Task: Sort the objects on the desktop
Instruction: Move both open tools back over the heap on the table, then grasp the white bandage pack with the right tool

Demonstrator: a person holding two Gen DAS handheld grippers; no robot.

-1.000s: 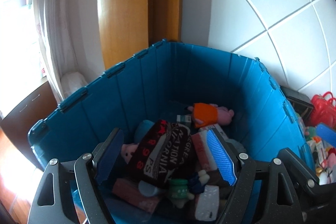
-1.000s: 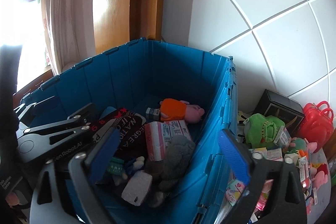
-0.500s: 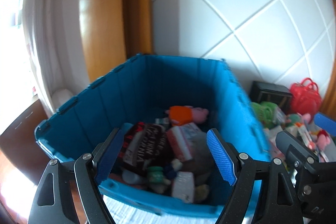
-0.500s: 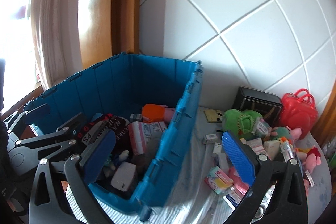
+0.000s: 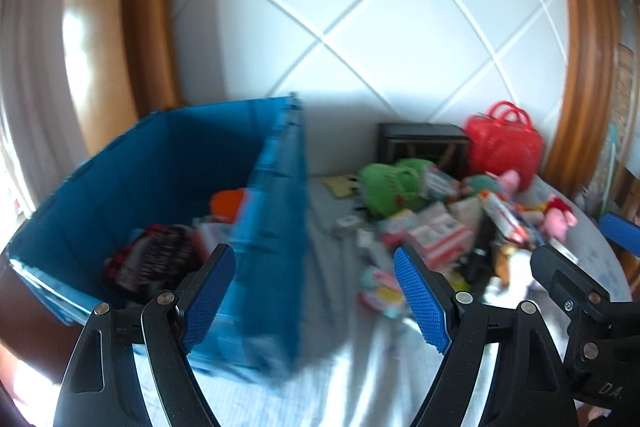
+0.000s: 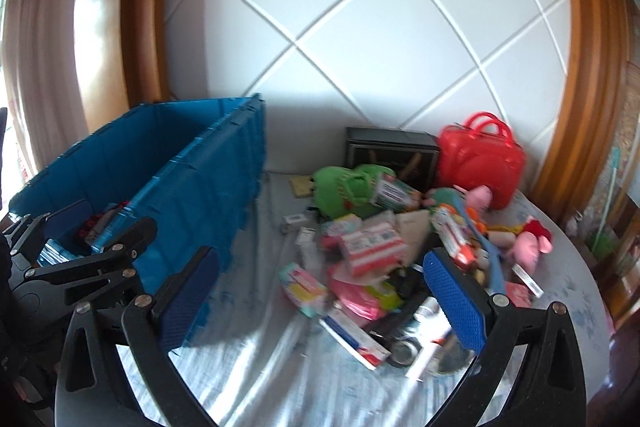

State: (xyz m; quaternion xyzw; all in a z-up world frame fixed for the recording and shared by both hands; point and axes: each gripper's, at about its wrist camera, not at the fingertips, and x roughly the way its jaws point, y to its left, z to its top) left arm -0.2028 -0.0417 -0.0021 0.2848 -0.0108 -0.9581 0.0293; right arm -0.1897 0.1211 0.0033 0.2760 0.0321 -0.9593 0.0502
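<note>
The blue bin (image 6: pixel 192 183) sits on the left of the table (image 6: pixel 256 367), against the wall. A second ago both claws were over the bin, looking down into it. Now they have pulled back and turned to the right, toward the pile (image 6: pixel 380 247) of toys and boxes. That likely means the last thing has been dropped in, and it is time to get another one.

The bin is partly full. A dark cloth thing with red marks (image 5: pixel 160 259) and something orange (image 5: pixel 228 203) lie inside. The left view is blurry, so the rest is hard to tell.

The pile lies near the bin, on the pale cloth. It has a green plush (image 6: pixel 344 191), a pink-and-white box (image 6: pixel 372 247), a pink pig toy (image 6: pixel 532 243) and many small packs. Behind it stand a black box (image 6: pixel 390 151) and a red bag (image 6: pixel 480 159).

The left claw (image 5: pixel 316 295) is wide open and holds nothing. The right claw (image 6: pixel 320 295) is wide open too, and empty. It hangs over the near edge of the pile.

Lots of things are not in the bin yet.
</note>
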